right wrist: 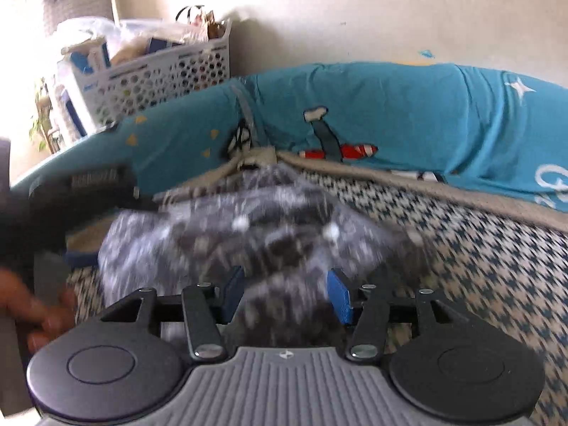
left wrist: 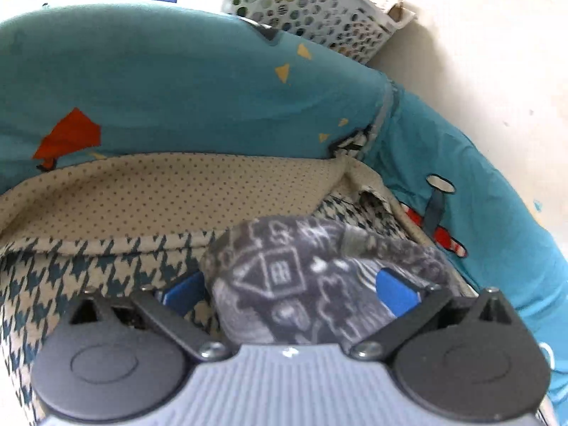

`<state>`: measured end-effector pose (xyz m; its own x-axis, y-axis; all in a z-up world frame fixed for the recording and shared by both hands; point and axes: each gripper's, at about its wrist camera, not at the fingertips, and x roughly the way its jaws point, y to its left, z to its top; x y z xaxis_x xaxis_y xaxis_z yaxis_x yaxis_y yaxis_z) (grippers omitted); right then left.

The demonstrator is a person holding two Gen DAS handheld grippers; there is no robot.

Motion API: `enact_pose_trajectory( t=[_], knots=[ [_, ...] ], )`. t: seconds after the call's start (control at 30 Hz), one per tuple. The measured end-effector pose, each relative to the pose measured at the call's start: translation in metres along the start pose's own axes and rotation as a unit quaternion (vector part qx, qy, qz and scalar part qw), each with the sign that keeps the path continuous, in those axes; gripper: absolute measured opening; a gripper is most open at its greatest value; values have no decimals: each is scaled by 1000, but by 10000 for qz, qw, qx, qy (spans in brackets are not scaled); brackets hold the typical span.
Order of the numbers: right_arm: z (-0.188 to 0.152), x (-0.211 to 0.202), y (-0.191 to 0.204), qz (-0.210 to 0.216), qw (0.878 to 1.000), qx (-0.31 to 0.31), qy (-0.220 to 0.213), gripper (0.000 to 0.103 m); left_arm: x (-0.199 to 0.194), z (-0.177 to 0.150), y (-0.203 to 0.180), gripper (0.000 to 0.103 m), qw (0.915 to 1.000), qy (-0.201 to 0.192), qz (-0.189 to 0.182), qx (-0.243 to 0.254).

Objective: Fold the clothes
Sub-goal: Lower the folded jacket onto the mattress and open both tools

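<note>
1. The left gripper (left wrist: 289, 285) stands released, its fingers (left wrist: 396, 289) spread as wide as they go; the grey garment (left wrist: 305, 284) lies bunched between them, and neither pad presses it.
2. That garment rests on the houndstooth blanket (left wrist: 71, 269) of a bed, with a teal cover (left wrist: 177, 81) beyond the fingertips and a basket (left wrist: 319, 10) further back.
3. The right gripper (right wrist: 285, 293) has its fingers (right wrist: 339, 296) half apart with the blurred garment (right wrist: 248, 227) between them; I cannot tell whether they pinch it.
4. To the left of these fingers a hand (right wrist: 39, 305) appears.
5. The garment looks like soft, light fleece: limp, likely to sag and bunch, not fragile. An edge or corner, taken by each gripper well apart, would probably give a cleaner fold than the thick middle.
</note>
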<state>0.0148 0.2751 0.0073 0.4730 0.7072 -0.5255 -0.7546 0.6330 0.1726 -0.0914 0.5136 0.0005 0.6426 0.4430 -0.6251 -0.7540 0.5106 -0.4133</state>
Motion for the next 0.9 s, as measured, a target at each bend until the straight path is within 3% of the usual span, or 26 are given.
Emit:
enact_pose_trajectory(
  t=[0.2,0.5,0.9],
  knots=[
    [-23,-38,-2,-27,9997,-5,257,51,-23,-17,-19,103,9968,63,-34,796],
    [-34,-73,-3,-185,9973,3,704,54,-54,-41,-24,103,9951,311,-318,886],
    [-35,-122,-12,-354,9955,350,804,55,-86,-58,-15,103,9936,395,-487,940]
  ],
)
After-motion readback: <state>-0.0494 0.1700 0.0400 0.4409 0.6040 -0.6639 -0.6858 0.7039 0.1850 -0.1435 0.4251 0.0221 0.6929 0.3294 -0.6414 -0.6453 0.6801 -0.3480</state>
